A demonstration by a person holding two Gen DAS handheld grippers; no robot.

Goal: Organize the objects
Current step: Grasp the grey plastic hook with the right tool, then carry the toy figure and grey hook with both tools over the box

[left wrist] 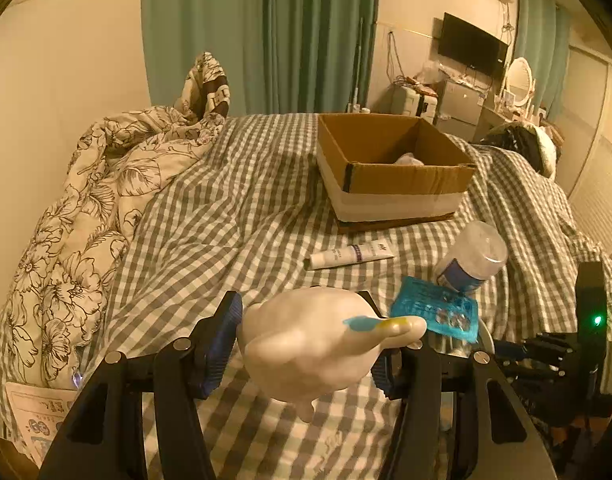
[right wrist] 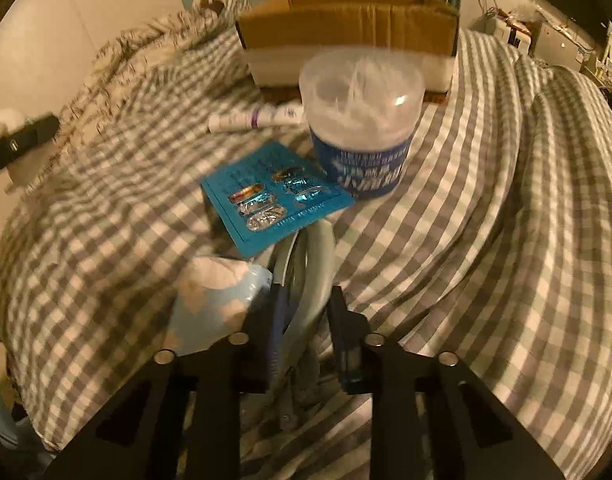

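Observation:
My left gripper is shut on a white duck-shaped toy with a blue and yellow beak, held above the checked bed. A cardboard box stands ahead, with a white crumpled item inside. A white tube, a blue pill blister and a clear cotton-swab jar lie before it. My right gripper is partly closed around a pale ring-shaped item lying on the bed; whether it grips is unclear. The blister, jar, tube and box lie beyond it.
A floral duvet is heaped on the left of the bed. A light blue patterned pouch lies left of my right gripper. A printed packet lies at the bed's near left corner. A dark bag sits at the far right.

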